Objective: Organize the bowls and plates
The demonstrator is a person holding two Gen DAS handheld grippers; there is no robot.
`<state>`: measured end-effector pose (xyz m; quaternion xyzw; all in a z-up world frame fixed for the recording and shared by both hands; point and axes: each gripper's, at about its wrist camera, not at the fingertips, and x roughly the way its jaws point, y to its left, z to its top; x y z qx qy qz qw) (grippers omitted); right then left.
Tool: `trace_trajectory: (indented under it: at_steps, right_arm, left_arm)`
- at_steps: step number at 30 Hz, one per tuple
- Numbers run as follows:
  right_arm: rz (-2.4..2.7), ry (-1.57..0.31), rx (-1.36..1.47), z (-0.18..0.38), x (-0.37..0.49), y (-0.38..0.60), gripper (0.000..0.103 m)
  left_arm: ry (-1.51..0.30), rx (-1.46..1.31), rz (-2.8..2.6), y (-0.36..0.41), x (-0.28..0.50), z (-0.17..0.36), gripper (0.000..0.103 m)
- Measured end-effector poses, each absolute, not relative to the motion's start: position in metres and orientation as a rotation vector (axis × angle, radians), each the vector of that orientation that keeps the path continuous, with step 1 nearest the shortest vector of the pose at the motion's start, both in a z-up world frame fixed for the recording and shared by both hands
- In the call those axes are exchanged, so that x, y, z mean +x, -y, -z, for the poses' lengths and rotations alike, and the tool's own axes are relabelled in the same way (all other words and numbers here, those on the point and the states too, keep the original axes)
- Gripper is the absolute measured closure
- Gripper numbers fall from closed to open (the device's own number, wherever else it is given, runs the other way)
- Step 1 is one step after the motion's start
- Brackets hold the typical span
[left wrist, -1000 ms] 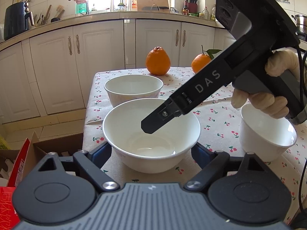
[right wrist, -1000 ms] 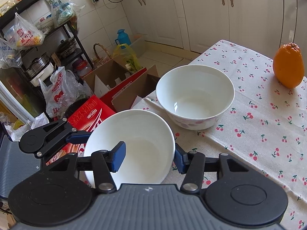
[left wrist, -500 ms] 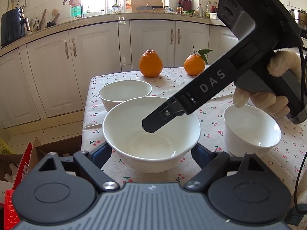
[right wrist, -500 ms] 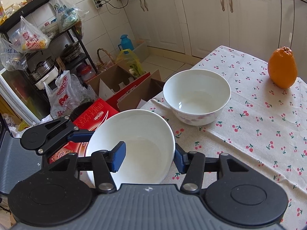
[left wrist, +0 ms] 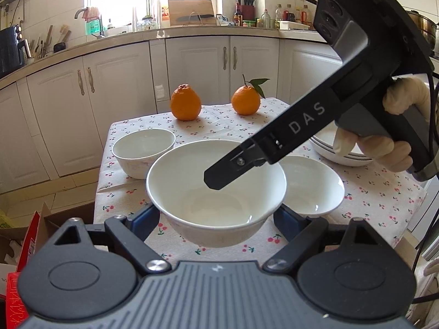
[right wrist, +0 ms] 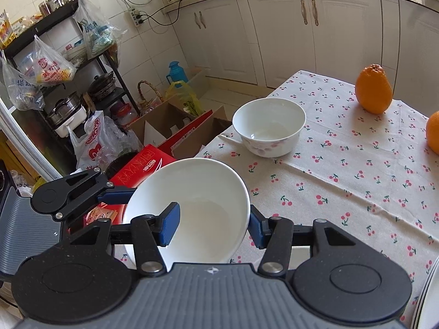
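Observation:
A plain white bowl (left wrist: 216, 192) is held above the cherry-print table, tilted in the right wrist view (right wrist: 192, 211). My right gripper (right wrist: 212, 226) is shut on its rim, one blue pad inside the bowl and one outside. My left gripper (left wrist: 216, 219) has its jaws spread wide either side of the bowl's base; I cannot tell if they touch it. A second white bowl (left wrist: 312, 186) sits on the table right of it. A flower-patterned bowl (left wrist: 142, 150) (right wrist: 270, 131) stands at the left. A stack of plates (left wrist: 340, 150) lies at the right, partly hidden by the right hand.
Two oranges (left wrist: 186, 106) (left wrist: 245, 100) sit at the table's far edge. Cardboard boxes and a red carton (right wrist: 142, 167) stand on the floor left of the table, with bags and a black rack (right wrist: 68, 82) beyond. White kitchen cabinets (left wrist: 109, 82) line the back.
The plain bowl has risen off the table in my right gripper, with both grippers pulling up and back. The plate stack has come into the left wrist view.

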<state>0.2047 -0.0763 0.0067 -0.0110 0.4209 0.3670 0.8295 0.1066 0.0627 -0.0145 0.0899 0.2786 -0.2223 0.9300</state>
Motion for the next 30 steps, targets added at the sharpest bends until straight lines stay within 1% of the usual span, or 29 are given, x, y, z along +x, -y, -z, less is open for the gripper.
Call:
trace_trajectory:
  at_steps: [17, 30]
  right_arm:
    - [-0.645, -0.848, 0.007, -0.021, 0.170, 0.143, 0.045]
    - [-0.552, -0.872, 0.023, -0.009, 0.174, 0.169, 0.045]
  left_arm:
    - [-0.532, 0.206, 0.593, -0.008, 0.096, 0.008, 0.013]
    - [-0.566, 0.208, 0.661, 0.016, 0.113, 0.022, 0.013]
